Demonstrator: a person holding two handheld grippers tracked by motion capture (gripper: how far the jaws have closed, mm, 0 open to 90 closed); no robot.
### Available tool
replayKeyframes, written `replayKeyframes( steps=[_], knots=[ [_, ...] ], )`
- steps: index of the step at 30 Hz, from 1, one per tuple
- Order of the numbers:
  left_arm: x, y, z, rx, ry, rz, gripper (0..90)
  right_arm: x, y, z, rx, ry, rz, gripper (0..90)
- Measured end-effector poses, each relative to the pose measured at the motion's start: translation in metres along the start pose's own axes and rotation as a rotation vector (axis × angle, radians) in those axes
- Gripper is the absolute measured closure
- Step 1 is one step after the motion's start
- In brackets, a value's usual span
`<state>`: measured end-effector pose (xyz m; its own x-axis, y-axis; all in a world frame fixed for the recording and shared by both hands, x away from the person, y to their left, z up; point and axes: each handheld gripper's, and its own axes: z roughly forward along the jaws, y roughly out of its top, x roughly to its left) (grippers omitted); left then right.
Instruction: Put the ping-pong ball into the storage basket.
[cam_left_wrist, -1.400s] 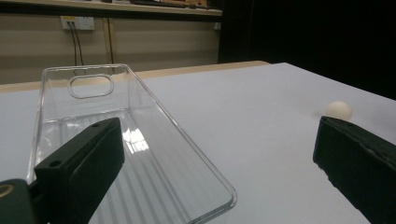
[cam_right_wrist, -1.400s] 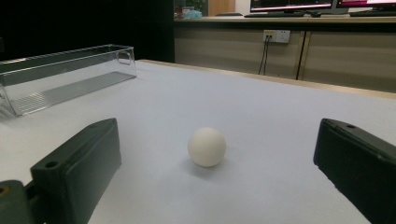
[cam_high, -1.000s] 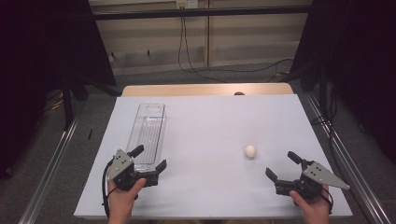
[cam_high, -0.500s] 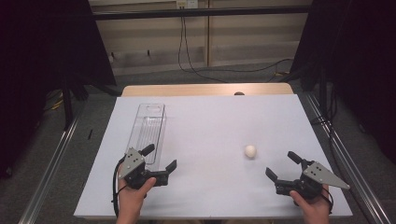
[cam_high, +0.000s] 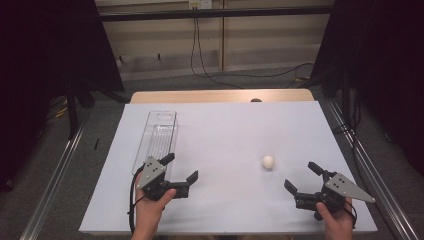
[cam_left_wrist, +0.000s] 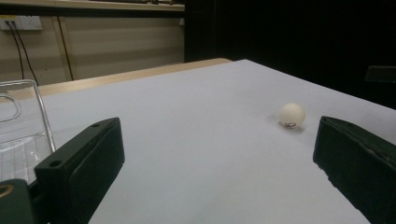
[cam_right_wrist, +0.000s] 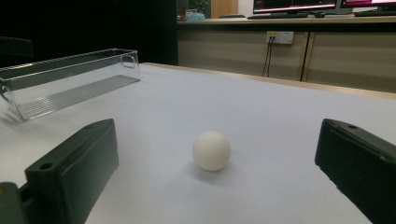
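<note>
Jaws spread on both left gripper (cam_high: 182, 168) and right gripper (cam_high: 301, 176), ball (cam_high: 268, 161) lying between.

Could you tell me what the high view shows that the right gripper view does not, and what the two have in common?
High view alone: the person's two hands, the left gripper and right gripper seen whole with jaws apart, the table's full outline and the floor around it.

Right gripper view alone: a desk with monitors at the back, a wall socket, and its own jaws close up.

Both: the ball lying free on the table, and the clear tray away from it.
</note>
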<state>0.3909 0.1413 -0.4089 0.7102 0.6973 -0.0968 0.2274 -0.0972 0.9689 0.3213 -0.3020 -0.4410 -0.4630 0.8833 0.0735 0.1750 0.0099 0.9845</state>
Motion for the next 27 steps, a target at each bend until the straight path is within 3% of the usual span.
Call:
replayKeyframes(
  steps=[25, 27],
  knots=[
    [-0.015, -0.002, 0.026, 0.034, -0.048, 0.007, 2.1, 0.002, 0.000, 0.002, 0.000, 0.000, 0.001, 0.0],
    [-0.015, -0.002, 0.027, 0.056, -0.048, 0.030, 2.1, 0.002, 0.000, 0.002, 0.000, 0.002, 0.000, 0.0]
  ],
)
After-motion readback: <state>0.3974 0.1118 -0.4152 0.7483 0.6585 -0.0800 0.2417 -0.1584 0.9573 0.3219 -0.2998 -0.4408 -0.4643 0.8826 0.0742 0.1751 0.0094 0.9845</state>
